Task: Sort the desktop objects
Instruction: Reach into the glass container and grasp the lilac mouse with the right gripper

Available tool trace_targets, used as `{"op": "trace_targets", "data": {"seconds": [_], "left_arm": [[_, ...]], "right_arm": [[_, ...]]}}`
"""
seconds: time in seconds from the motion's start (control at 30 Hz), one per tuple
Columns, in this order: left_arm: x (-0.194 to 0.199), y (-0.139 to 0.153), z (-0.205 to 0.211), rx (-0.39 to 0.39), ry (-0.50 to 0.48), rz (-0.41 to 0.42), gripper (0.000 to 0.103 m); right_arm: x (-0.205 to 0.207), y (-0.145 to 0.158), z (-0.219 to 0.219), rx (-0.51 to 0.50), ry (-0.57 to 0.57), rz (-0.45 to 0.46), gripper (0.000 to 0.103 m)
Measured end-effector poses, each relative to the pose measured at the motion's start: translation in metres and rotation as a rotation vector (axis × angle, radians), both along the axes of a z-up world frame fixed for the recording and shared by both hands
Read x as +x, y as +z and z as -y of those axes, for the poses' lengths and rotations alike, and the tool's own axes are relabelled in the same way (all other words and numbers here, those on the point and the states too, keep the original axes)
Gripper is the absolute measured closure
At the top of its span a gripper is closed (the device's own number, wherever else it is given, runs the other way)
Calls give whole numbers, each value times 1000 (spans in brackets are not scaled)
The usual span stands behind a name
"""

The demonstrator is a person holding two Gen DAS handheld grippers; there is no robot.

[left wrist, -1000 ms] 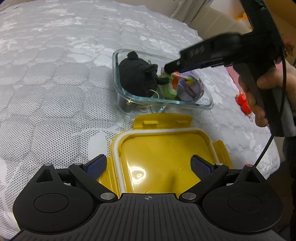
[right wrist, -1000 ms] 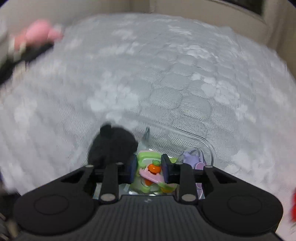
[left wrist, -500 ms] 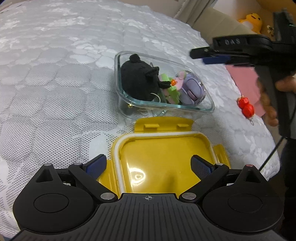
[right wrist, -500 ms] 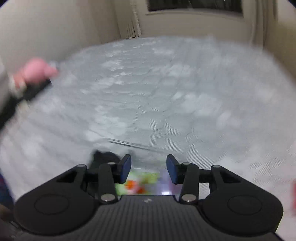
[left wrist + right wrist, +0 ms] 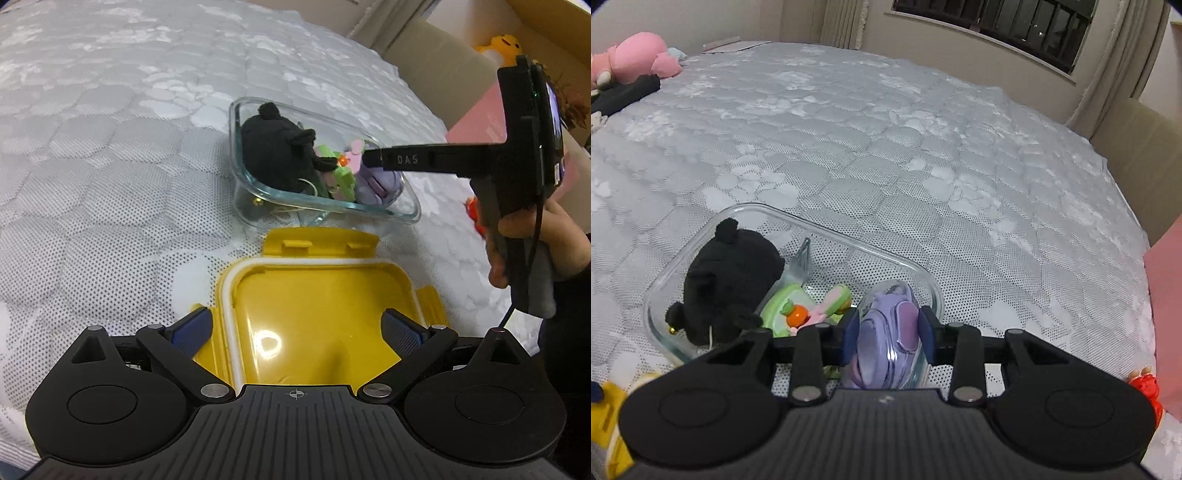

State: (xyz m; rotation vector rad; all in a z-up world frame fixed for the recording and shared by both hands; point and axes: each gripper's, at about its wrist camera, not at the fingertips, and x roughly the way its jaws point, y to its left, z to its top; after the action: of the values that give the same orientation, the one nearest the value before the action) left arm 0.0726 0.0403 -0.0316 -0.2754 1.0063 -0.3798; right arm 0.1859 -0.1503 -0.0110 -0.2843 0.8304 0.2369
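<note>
My right gripper (image 5: 888, 338) straddles the purple toy (image 5: 886, 343) inside the glass container (image 5: 798, 218); contact unclear, probably released. Left gripper (image 5: 297, 328) gapes over the yellow lid (image 5: 317, 291). Next: grip lid, cover container.

Left gripper (image 5: 295, 328) spread; right gripper (image 5: 888, 334) seemingly narrowed.

A clear glass container (image 5: 683, 258) sits open on a quilted bed, holding a black plush toy (image 5: 727, 273), a green toy with a small carrot (image 5: 790, 314) and a purple toy (image 5: 886, 343). Its yellow lid (image 5: 317, 295) lies just beside it, inner face up.
</note>
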Motion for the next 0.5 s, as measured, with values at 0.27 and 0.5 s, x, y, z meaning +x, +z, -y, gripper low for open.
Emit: {"op": "trace_targets", "data": {"seconds": [0.27,0.5], "left_arm": [[1,0,5,3,-10,3,3],[-2,-1,-3,22,7,5,3]], "right_arm": [[-10,13,2,38,59,-16,100],[31,8,-7,67,51,-2,99]]}}
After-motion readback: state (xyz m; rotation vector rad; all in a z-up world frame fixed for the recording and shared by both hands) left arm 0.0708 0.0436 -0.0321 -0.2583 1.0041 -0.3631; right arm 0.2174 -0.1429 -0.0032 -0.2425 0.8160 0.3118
